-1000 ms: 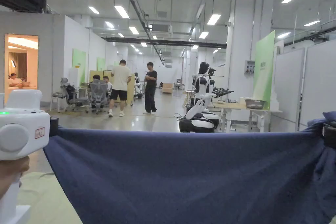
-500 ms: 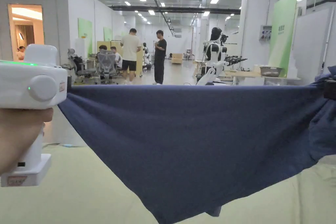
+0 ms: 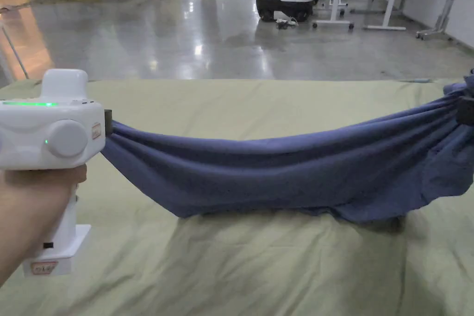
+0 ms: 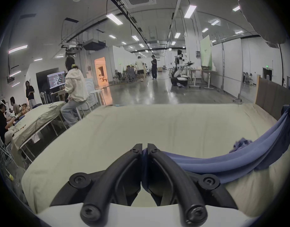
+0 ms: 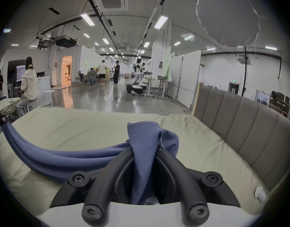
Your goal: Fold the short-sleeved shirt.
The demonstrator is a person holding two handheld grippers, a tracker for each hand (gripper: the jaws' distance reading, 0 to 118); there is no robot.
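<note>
1. Here we go; the blue short-sleeved shirt (image 3: 287, 169) hangs slung between two grippers over the bed (image 3: 259, 275), its lowest fold just brushing the pale green sheet at the middle, the ends held up left and right.
2. Left gripper (image 4: 144, 146); jaws pressed together on a thin edge of the cloth, clear in the left gripper view; a hand (image 3: 28, 210) grips its white handle at the near left.
3. Right gripper (image 5: 145, 147); jaws clamped on a thicker bunch of fabric, which pokes up past the tips; the hold looks firm, though a good deal of cloth is gathered there.
4. The step, as I judge it, is laying the shirt flat on the bed; to do it well, keep both ends level and pulled apart so the sag tightens; let the hanging edge land first, then draw toward the near side so the body spreads with no creases.
5. Watch that bunch on the right; it could leave a wrinkled corner once set down; a regrasp may be needed.
6. The count; one shirt, two grippers, one bed with a padded headboard (image 5: 249, 124) on the right; several people stand or sit far off across the shiny floor (image 3: 222, 39).
</note>
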